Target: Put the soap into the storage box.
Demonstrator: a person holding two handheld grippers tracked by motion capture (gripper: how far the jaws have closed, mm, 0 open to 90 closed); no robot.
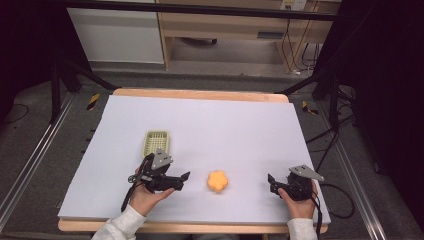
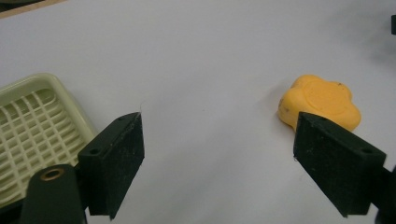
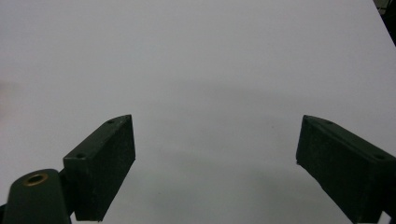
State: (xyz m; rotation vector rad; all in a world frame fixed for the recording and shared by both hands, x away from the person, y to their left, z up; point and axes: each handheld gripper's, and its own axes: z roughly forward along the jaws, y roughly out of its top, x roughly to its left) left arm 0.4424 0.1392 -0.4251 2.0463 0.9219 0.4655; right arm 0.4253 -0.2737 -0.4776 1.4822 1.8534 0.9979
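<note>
While left gripper (image 2: 217, 158) gapes, jaw hides sponge (image 2: 322, 100) edge.

My left tool's (image 2: 218, 154) right jaw is covering the yellow sponge's (image 2: 322, 100) near edge; the frame is cropping the green tray (image 2: 32, 121).

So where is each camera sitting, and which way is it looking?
High view: above the person's side of the table, looking forward and down; both hands show, holding the left gripper and right gripper.
Left gripper view: rides on the left gripper, looking along its open jaws at the orange flower-shaped sponge and pale green basket.
Right gripper view: rides on the right gripper, looking along its open jaws at bare table.
Shared: the high view and left gripper view both show sponge and basket.
</note>
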